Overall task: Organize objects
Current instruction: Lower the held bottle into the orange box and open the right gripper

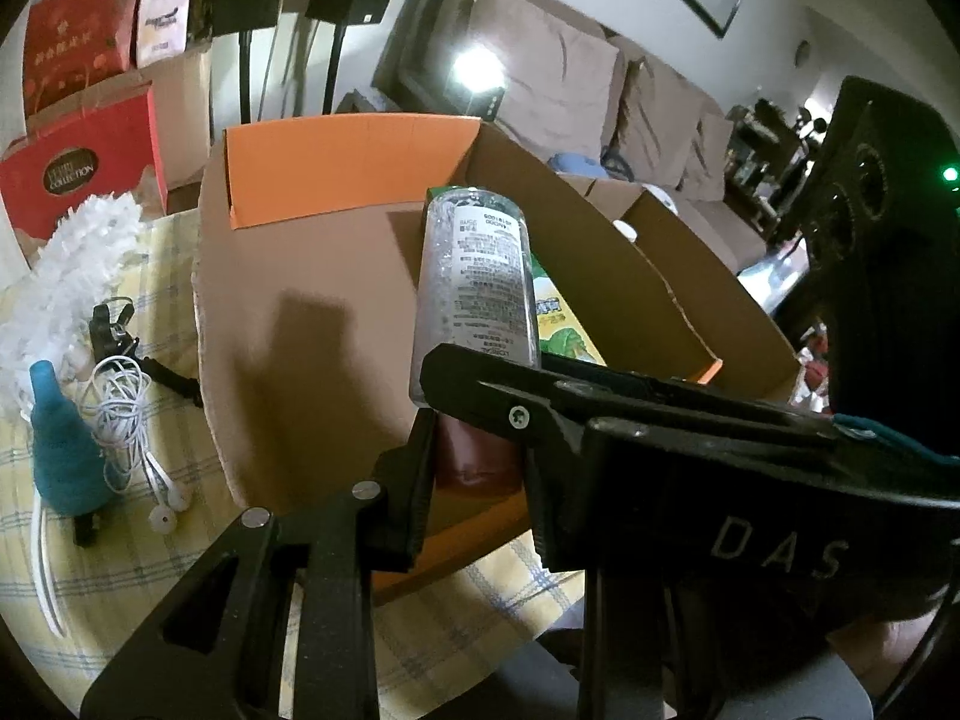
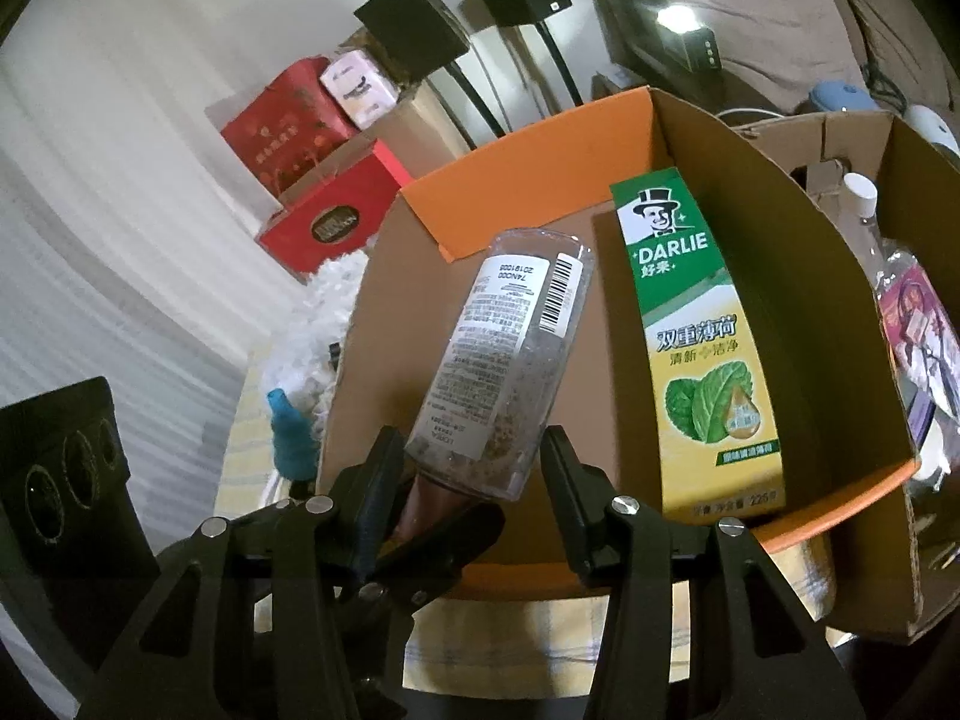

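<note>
A clear bottle (image 1: 474,282) with a white label and a brown cap is held over the open cardboard box (image 1: 312,324). My left gripper (image 1: 474,462) grips it at the brown cap end. In the right wrist view the bottle (image 2: 510,354) lies tilted between my right gripper's (image 2: 468,468) fingers, which stand a little apart on either side of its lower body; contact is unclear. The left gripper's fingers (image 2: 444,534) cross under the cap there. A green and yellow Darlie toothpaste carton (image 2: 702,348) lies inside the box (image 2: 780,192) by its right wall.
On the checked tablecloth (image 1: 180,546) left of the box lie white earphones (image 1: 126,420), a teal object (image 1: 60,450) and a white fluffy duster (image 1: 66,276). Red gift boxes (image 1: 78,180) stand behind. A second cardboard box (image 2: 900,312) with a bottle stands to the right.
</note>
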### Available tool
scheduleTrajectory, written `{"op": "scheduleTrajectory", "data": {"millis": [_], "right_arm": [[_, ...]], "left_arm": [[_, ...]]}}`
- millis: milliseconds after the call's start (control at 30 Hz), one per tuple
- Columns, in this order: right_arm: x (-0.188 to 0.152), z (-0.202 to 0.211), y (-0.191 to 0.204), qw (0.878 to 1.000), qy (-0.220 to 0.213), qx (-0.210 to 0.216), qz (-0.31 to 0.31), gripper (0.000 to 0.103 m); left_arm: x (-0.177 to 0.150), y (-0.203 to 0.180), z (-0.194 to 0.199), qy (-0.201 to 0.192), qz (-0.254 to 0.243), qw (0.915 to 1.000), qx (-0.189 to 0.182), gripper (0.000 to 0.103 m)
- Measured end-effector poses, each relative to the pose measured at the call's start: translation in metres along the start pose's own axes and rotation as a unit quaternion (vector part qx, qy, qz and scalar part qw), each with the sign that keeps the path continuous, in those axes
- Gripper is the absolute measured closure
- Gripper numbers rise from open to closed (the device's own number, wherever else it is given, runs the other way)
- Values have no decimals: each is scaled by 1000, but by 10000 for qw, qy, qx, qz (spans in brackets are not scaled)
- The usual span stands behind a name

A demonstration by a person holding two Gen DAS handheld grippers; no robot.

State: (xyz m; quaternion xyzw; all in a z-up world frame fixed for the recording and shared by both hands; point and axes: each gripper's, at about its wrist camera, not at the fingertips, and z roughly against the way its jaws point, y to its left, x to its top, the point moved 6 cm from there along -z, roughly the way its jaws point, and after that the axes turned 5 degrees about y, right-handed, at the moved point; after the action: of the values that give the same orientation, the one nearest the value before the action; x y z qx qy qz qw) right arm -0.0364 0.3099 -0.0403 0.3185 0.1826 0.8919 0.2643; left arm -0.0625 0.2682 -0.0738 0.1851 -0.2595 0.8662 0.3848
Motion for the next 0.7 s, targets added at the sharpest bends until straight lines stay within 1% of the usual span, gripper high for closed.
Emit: {"op": "scheduleTrajectory", "data": {"millis": [167, 267, 300, 333, 433, 467, 533, 567, 633, 700], "right_arm": [[2, -7, -3, 9997, 182, -139, 91, 55], [2, -9, -5, 9990, 205, -356, 162, 55], [2, -9, -6, 9990, 195, -372, 163, 55], [2, -8, -7, 9990, 198, -366, 148, 55], [3, -6, -8, 9992, 161, -346, 93, 54], [3, -4, -9, 9995, 136, -295, 53, 52], [5, 1, -9, 9997, 62, -228, -13, 48], [6, 4, -10, 9997, 20, -221, -33, 47], [9, 10, -9, 9998, -66, -201, -67, 44], [10, 16, -6, 9997, -142, -189, -67, 36]], "left_arm": [[0, 0, -6, 107, 38, 9999, 40, 78], [0, 0, -7, 91, -22, 9998, 196, 76], [0, 0, -7, 103, -30, 9997, 198, 73], [0, 0, -7, 113, -30, 9997, 202, 67], [0, 2, -1, 57, -6, 9998, 215, 56], [0, 4, 2, 25, 25, 9998, 203, 54], [3, 8, 12, -73, 100, 9998, 141, 42], [4, 9, 17, -130, 123, 9998, 126, 39], [6, 13, 29, -258, 158, 9994, 162, 27], [7, 18, 39, -347, 197, 9990, 218, 21]]}}
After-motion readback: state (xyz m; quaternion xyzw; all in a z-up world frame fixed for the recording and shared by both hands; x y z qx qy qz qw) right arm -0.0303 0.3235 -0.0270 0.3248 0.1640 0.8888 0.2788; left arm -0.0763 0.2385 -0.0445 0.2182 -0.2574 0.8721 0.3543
